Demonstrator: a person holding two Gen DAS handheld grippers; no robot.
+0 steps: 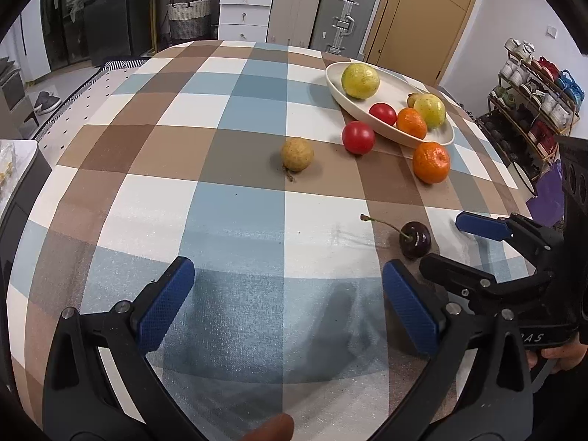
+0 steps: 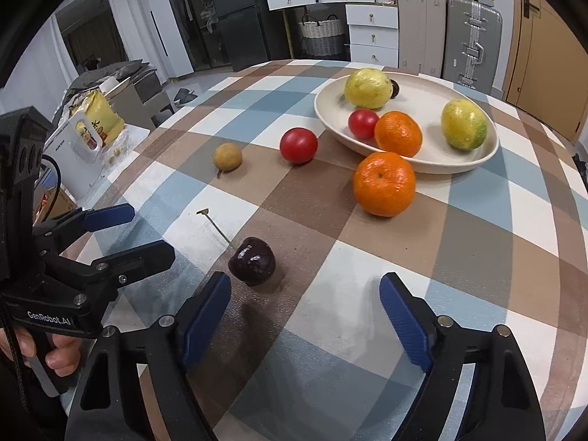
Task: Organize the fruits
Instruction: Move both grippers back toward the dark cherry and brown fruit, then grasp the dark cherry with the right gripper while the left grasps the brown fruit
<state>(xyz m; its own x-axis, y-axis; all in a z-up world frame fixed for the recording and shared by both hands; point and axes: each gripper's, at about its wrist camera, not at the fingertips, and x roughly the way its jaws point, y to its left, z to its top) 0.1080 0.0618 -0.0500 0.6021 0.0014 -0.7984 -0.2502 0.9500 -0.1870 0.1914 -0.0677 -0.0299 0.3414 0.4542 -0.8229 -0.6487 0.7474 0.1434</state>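
A white oval plate [image 2: 433, 161] [image 1: 338, 88] at the far right of the checked table holds two yellow-green fruits [image 2: 367, 87], a small tomato [image 2: 363, 123] and an orange [image 2: 398, 133]. Loose on the cloth lie an orange [image 2: 384, 183] [image 1: 431, 162], a red tomato [image 2: 298, 145] [image 1: 358, 137], a tan longan [image 2: 227, 156] [image 1: 297, 154] and a dark cherry [image 2: 252, 261] [image 1: 415, 239] with its stem. My right gripper [image 2: 305, 312] is open, the cherry just ahead of its left finger. My left gripper [image 1: 288, 301] is open and empty over the near cloth.
The checked tablecloth [image 1: 235, 117] covers a round table. A white appliance and yellow bag [image 2: 92, 136] stand off the table's left side. Drawers, suitcases [image 1: 345, 11] and a door are behind; a shoe rack [image 1: 533, 110] is at the right.
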